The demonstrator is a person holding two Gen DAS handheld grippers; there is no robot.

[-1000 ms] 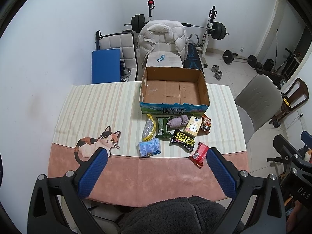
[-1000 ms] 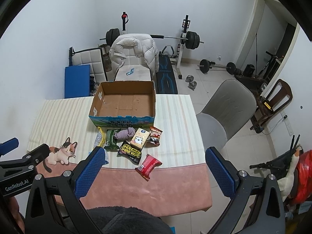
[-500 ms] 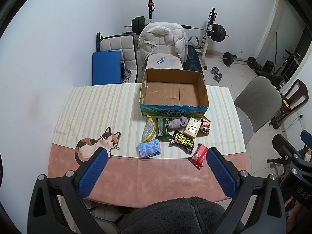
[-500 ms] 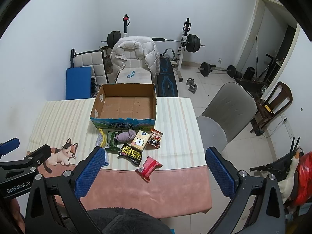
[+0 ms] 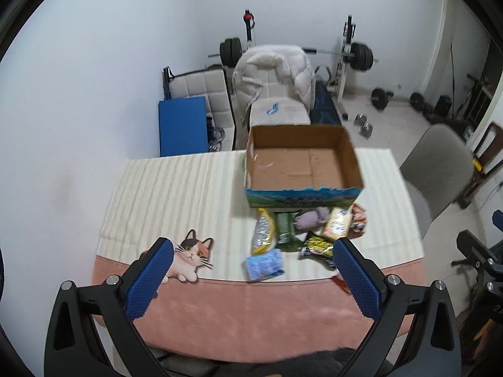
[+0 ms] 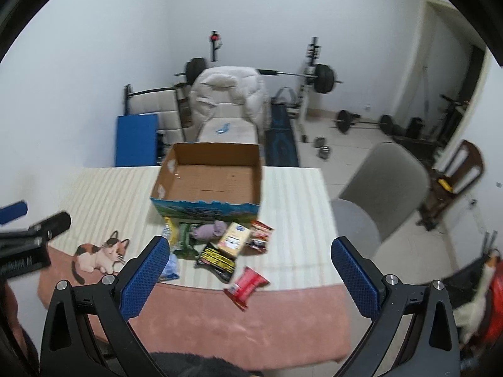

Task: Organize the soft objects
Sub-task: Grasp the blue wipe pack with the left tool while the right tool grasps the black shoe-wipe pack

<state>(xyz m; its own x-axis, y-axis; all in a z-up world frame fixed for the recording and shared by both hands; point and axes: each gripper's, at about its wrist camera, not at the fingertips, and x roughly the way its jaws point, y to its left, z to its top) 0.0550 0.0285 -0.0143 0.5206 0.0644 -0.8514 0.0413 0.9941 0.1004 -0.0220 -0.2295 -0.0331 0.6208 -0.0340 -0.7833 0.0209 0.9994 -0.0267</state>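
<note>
Spanning the frame, desk (image 5: pixel 176 188) carries empty cardboard box (image 5: pixel 303 163) at 12 o'clock, soft packets (image 6: pixel 220 245) clustered just beside its near wall, while left tongs (image 5: pixel 251 278) and right tongs (image 6: pixel 248 278) hang released, grasping nothing.

Barbell rack (image 6: pixel 311 75), grey chair (image 6: pixel 382 188), white jacket (image 5: pixel 276 69)

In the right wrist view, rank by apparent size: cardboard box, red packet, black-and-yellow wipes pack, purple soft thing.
1. cardboard box, clearly largest
2. red packet and black-and-yellow wipes pack: look alike, and the packet lies nearer the camera, so unranked
3. purple soft thing, smallest
</note>
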